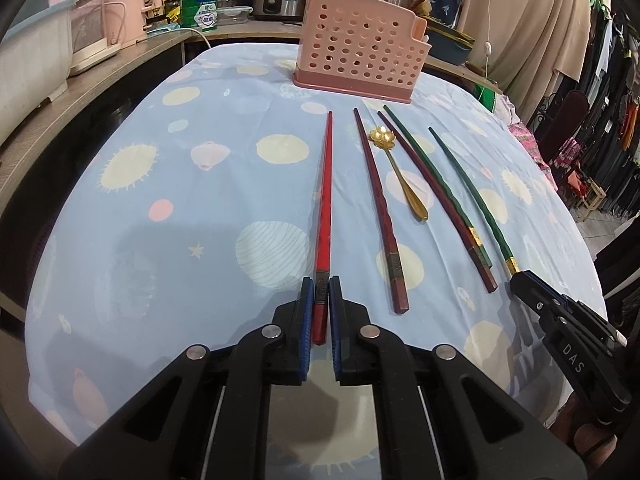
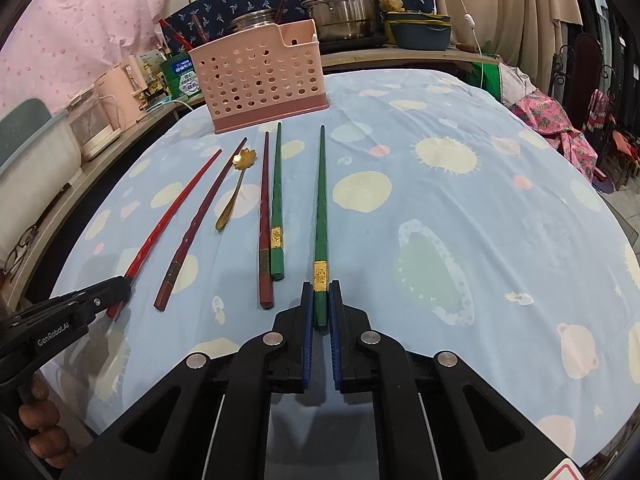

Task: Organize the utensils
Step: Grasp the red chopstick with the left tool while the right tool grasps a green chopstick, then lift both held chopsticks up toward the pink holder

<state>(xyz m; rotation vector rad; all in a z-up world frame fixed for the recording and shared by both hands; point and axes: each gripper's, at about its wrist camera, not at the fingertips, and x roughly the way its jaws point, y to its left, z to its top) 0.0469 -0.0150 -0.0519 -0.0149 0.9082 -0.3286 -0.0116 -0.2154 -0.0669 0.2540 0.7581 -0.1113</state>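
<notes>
1. So, both tongs are already clamped. The left gripper (image 1: 321, 292) has its blue pads pinched on the thick butt end of the bright red chopstick (image 1: 325, 200), and the right gripper (image 2: 320, 300) is squeezed on the butt of the outer green chopstick (image 2: 321, 200).
2. Each stick's long axis runs straight out from its tongs, tip aimed at the pink holder (image 1: 356, 40) standing at the far side of the blue tablecloth (image 1: 180, 200).
3. Looks like lifting and swinging tips-down into the holder comes next; the left side seems a bit nearer.
4. Between them lie two dark red chopsticks, another green one, and a gold spoon (image 1: 400, 172).
</notes>
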